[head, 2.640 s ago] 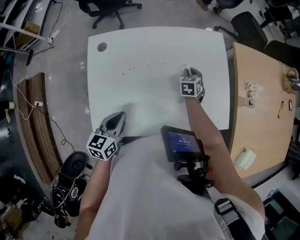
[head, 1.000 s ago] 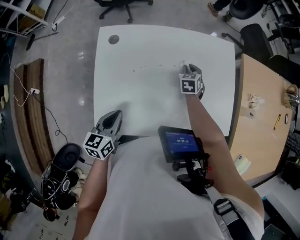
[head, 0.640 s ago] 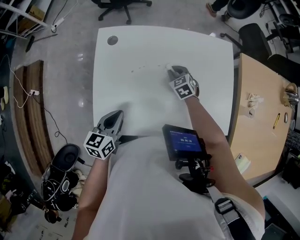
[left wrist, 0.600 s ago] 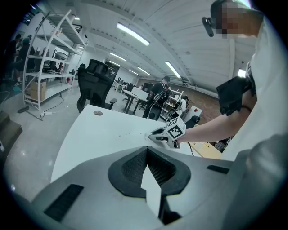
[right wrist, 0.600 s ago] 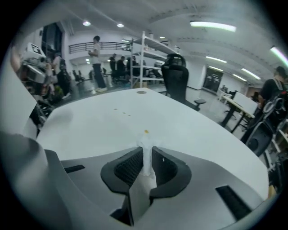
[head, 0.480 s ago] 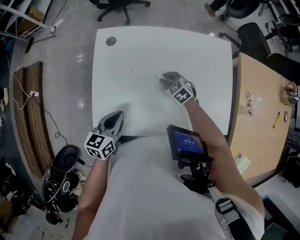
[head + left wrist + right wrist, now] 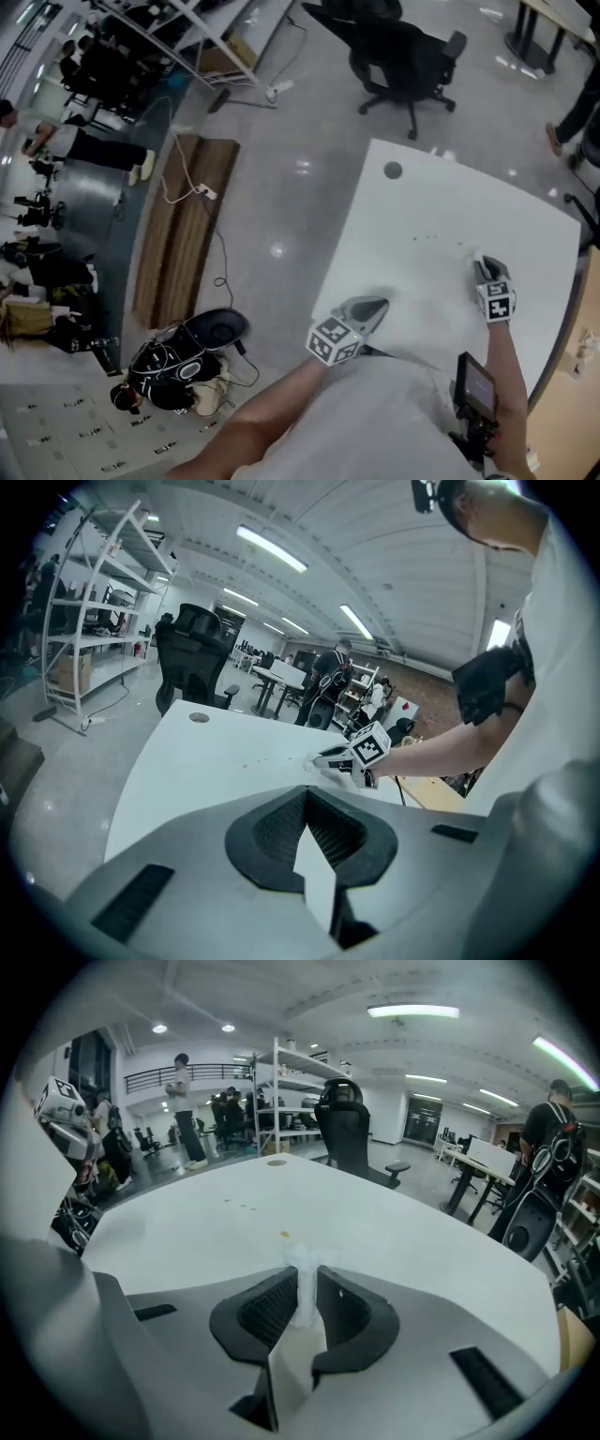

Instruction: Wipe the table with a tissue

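Note:
In the head view the white table (image 7: 422, 206) fills the right side. My right gripper (image 7: 480, 265) rests near its right part, shut on a white tissue (image 7: 473, 255) that touches the tabletop. The right gripper view shows the tissue (image 7: 302, 1302) pinched upright between the jaws of the right gripper (image 7: 302, 1283), with a small brown stain (image 7: 284, 1235) just ahead and fainter specks (image 7: 239, 1206) beyond. My left gripper (image 7: 375, 303) sits at the table's near edge, jaws together and holding nothing. In the left gripper view, the left gripper (image 7: 305, 799) faces the right gripper (image 7: 323, 758).
A round cable hole (image 7: 393, 171) marks the table's far corner. A black office chair (image 7: 403, 56) stands beyond it. On the floor to the left lie wooden boards (image 7: 183, 225), cables and a dark bag (image 7: 187, 361). People stand in the background.
My right gripper swept left across the table with the tissue, toward the specks. The head view has since swung left and takes in more floor. My left gripper stayed at the near edge.

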Available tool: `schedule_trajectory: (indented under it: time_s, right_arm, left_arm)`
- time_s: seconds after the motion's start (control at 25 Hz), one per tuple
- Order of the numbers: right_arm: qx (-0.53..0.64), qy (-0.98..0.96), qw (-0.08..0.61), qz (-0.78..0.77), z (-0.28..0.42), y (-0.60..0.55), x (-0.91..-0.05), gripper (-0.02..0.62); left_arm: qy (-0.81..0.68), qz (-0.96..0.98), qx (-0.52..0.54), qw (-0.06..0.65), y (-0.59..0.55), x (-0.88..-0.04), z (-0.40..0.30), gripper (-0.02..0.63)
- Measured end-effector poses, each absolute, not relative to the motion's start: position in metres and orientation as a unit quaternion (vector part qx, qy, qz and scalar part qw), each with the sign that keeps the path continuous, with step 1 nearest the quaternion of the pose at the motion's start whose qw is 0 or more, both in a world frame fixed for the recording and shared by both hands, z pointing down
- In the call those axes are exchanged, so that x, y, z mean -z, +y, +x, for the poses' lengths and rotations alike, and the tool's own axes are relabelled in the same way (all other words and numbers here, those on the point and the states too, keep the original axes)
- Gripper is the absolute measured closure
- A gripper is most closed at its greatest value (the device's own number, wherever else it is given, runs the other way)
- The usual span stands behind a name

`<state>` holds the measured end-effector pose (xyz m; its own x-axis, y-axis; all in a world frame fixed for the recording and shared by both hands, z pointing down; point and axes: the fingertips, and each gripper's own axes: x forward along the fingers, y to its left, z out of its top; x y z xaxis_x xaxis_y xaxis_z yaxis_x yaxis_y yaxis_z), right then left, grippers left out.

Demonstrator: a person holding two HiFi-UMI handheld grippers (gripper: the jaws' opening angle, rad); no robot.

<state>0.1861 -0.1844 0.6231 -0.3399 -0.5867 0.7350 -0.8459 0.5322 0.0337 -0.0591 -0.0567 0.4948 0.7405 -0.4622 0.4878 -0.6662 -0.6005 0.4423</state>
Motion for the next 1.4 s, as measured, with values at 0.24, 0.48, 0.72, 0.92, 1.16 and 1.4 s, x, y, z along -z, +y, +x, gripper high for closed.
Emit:
schedule_trajectory:
  time_s: [0.24,0.48,0.72,0.92,1.16,1.4]
  right_arm:
    - [-0.176,-0.764,0.357,0.508,0.188,-0.201,-0.621,0.534]
    - [-0.17,-0.753,0.349,0.531,0.153,-0.239,-0.642,0.534]
    - [-0.159,-0.743,0.373,0.533,0.174,-0.239,-0.625,0.534]
    - [-0.111,-0.706,0.401,0.573,0.176,-0.238,-0.617,0.534]
    - [-0.07,-0.732,0.41,0.539,0.13,-0.226,-0.619,0.534]
    - [-0.037,-0.778,0.427,0.459,0.099,-0.205,-0.621,0.534]
  left_arm:
    - [-0.309,0.891,-0.157,0.295,-0.054,-0.495,-0.083,0.6]
    - [-0.334,0.893,-0.148,0.264,-0.076,-0.485,-0.126,0.6]
    - [-0.334,0.886,-0.147,0.286,-0.074,-0.48,-0.106,0.6]
    - [-0.341,0.883,-0.141,0.29,-0.078,-0.479,-0.107,0.6]
    - [-0.335,0.883,-0.142,0.297,-0.071,-0.483,-0.104,0.6]
    - [-0.33,0.889,-0.138,0.286,-0.07,-0.474,-0.092,0.6]
